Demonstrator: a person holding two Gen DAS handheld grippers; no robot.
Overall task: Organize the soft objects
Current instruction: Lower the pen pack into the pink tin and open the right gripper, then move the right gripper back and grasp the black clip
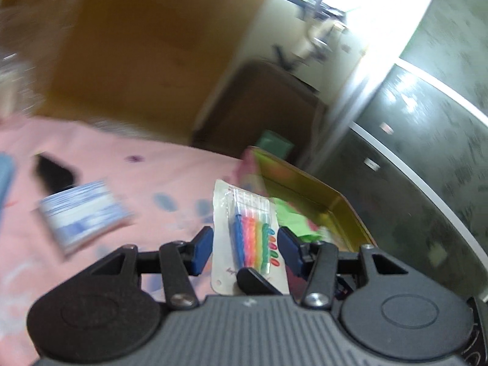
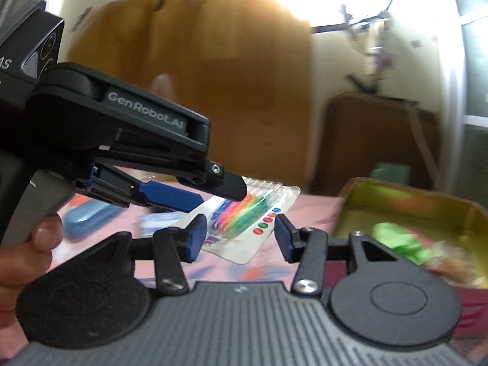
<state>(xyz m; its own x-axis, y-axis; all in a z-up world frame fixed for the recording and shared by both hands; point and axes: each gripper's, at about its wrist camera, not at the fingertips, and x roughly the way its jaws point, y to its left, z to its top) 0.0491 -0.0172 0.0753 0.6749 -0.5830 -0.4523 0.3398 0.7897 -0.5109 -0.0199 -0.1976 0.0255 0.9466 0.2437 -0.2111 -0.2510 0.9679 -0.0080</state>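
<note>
Left gripper (image 1: pixel 245 248) spread wide, blue pads (image 1: pixel 201 251) either side of a candle packet (image 1: pixel 248 238) without touching it; packet lying flat on the pink bedsheet (image 1: pixel 122 164), its coloured twisted candles side by side under clear plastic on a white card, far end just beside the near left corner of the gold tin tray (image 1: pixel 305 183). Seen from the right wrist, left gripper (image 2: pixel 210 198) reaching in from the left, one blue finger low under the packet's edge, black finger above it, gap between them open; thumb of the left hand (image 2: pixel 45 231) wrapped on its grey handle. Right gripper (image 2: pixel 236 236) likewise spread, pads well apart, nothing pinched, candle packet (image 2: pixel 244 222) ahead between them.

In the tray (image 2: pixel 381 195), crumpled green soft material (image 2: pixel 393 238) and something pinkish-tan beside it, too blurred to name. Further left on the sheet: a blue-and-white striped box (image 1: pixel 82 213), a black flat object (image 1: pixel 53 172), a blue oblong case (image 2: pixel 88 218). Sheet pink with scattered blue and purple print.

Beyond the bed, a large brown cardboard panel (image 2: pixel 198 70) upright against a cream wall; a dark brown chair or headboard (image 2: pixel 375 140) to its right; a small teal thing (image 1: pixel 273 146) at its foot; mottled grey-green wardrobe doors (image 1: pixel 427 152) with white trim on the far right; strong glare from a window above.
</note>
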